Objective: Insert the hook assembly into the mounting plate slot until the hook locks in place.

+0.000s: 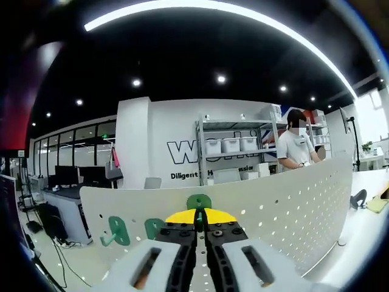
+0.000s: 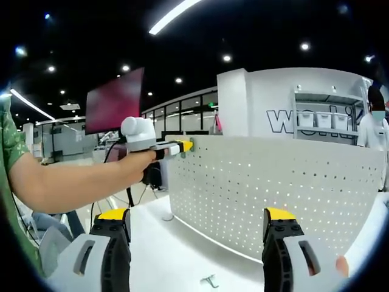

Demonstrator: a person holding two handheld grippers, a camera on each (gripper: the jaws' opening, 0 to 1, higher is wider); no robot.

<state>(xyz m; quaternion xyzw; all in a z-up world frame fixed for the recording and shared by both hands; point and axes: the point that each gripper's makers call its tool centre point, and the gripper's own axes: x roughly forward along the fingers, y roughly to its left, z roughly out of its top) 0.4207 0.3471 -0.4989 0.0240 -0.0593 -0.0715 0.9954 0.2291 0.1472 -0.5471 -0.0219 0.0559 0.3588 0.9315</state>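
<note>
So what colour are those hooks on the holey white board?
Green hooks, clearest in the left gripper view.

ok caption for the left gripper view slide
Left gripper shut on a green hook at the white pegboard's top edge.

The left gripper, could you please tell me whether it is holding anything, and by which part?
The left gripper is shut on the green hook at its lower end, at the pegboard. The right gripper is open, holding nothing.
</note>
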